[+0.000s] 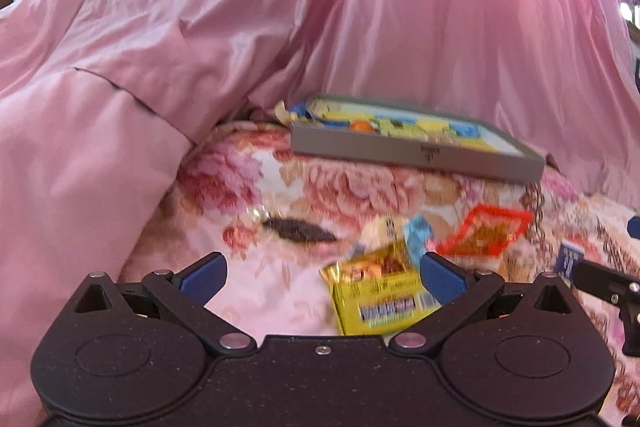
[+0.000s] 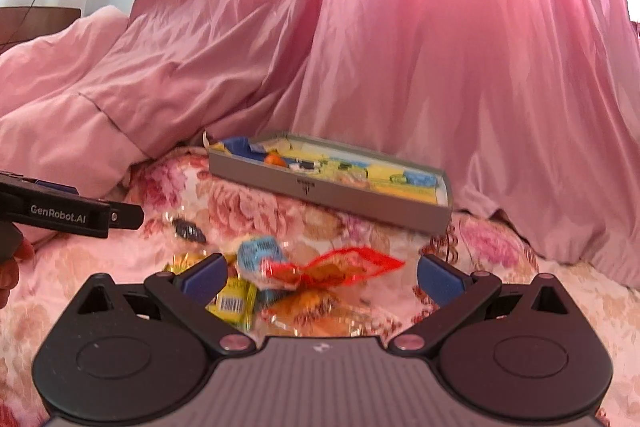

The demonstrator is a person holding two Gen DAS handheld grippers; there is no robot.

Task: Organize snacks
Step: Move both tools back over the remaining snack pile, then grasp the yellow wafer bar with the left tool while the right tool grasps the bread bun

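- My left gripper (image 1: 322, 273) is spread wide and holds nothing, above a yellow packet (image 1: 378, 301).
- My right gripper (image 2: 320, 273) gapes empty too, over a red packet (image 2: 340, 267).
- Loose snacks lie on the floral bedspread (image 2: 248, 203); the grey tray (image 2: 332, 189) sits behind them.

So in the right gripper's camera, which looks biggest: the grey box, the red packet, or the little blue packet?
Largest to smallest, as they look:
1. grey box
2. red packet
3. little blue packet
The box lies farther away, so it is truly biggest.
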